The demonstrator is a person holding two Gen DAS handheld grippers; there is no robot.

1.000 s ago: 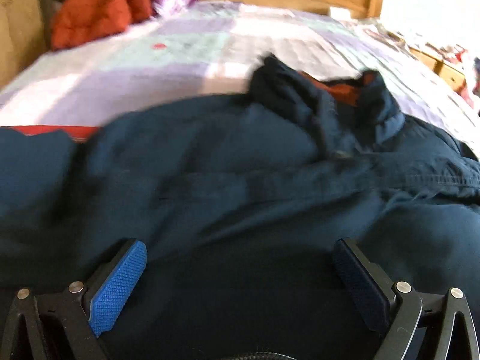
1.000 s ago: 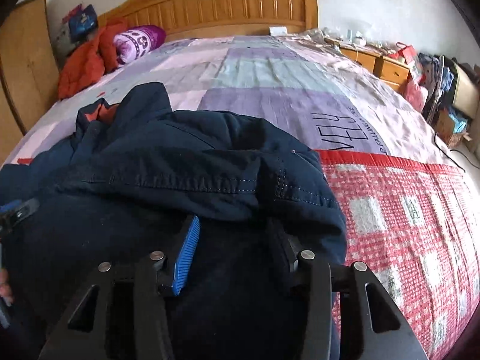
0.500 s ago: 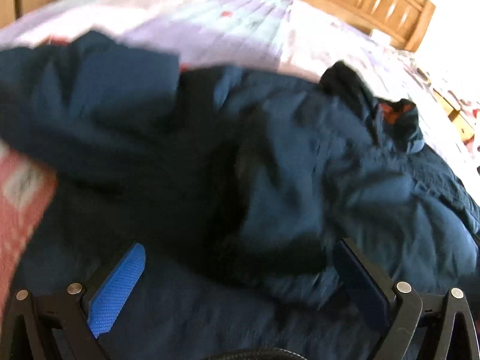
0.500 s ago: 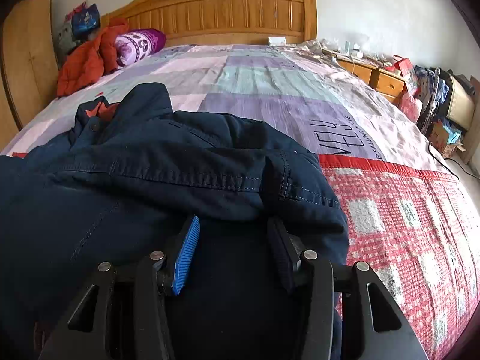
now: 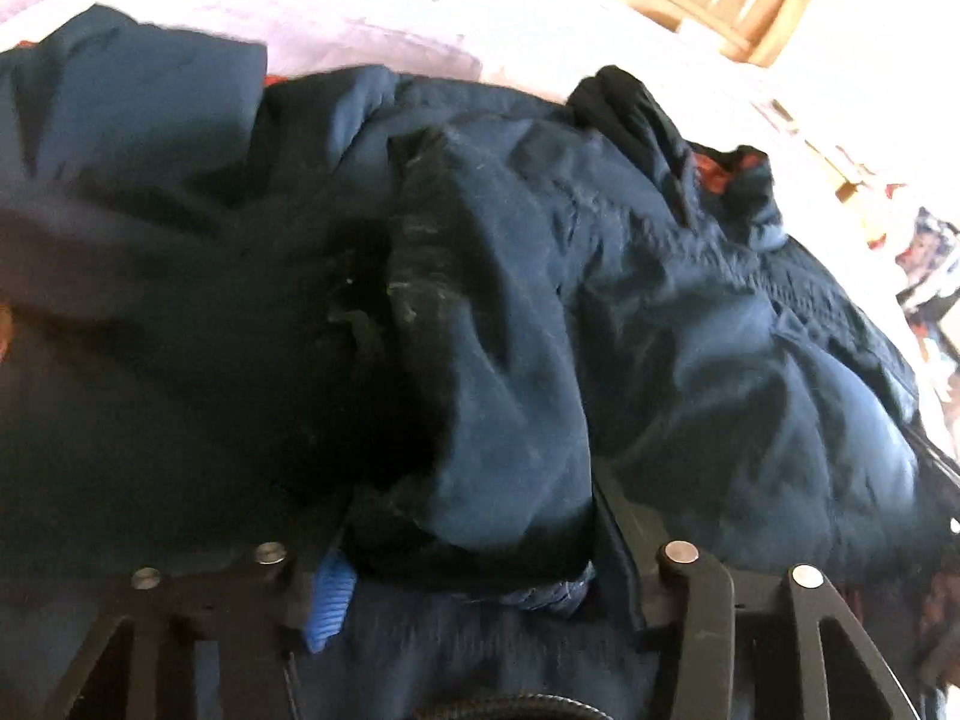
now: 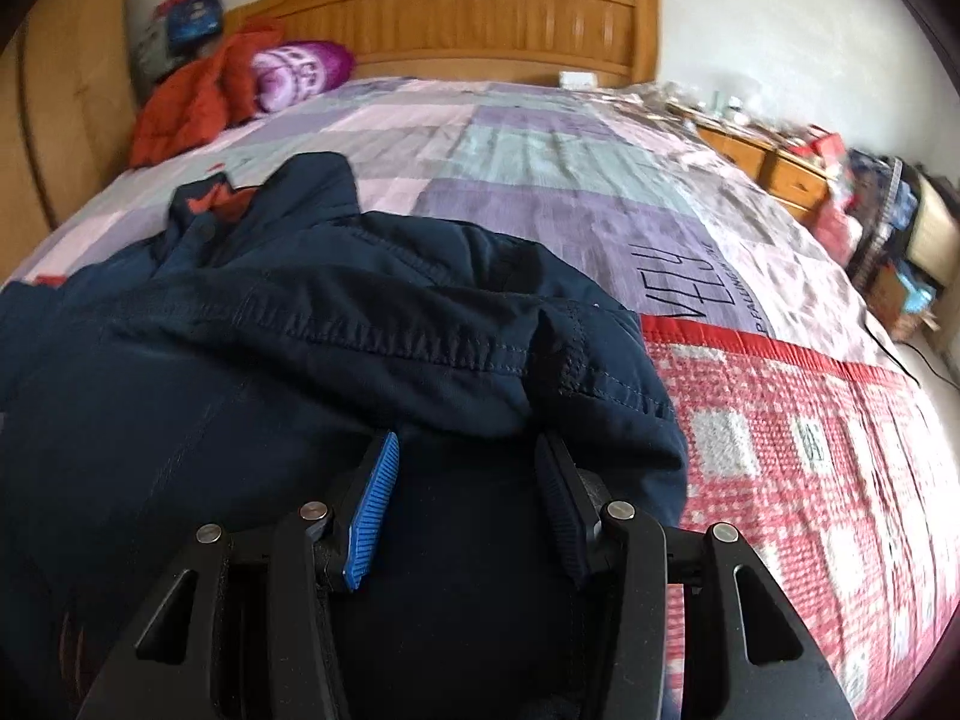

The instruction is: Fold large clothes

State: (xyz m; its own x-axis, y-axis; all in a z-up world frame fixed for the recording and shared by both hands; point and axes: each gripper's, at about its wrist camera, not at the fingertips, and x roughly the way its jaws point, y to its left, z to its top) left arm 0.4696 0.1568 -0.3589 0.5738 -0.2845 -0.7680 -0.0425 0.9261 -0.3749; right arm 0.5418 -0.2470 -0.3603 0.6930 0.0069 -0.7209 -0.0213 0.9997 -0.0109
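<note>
I am pinching a bunched fold of the navy jacket [image 5: 516, 324] in my left claw [image 5: 468, 564], and my right claw [image 6: 465, 504] is gripping its stitched edge near the bed [image 6: 540, 180]'s foot. The jacket is lying heaped and rumpled on the left of the quilt, collar far. I judge folding barely begun: no flat folds yet.

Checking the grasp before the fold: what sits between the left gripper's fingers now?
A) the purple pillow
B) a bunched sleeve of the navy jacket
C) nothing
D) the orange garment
B: in the left wrist view, the left gripper pinches a bunched sleeve of the navy jacket.
</note>
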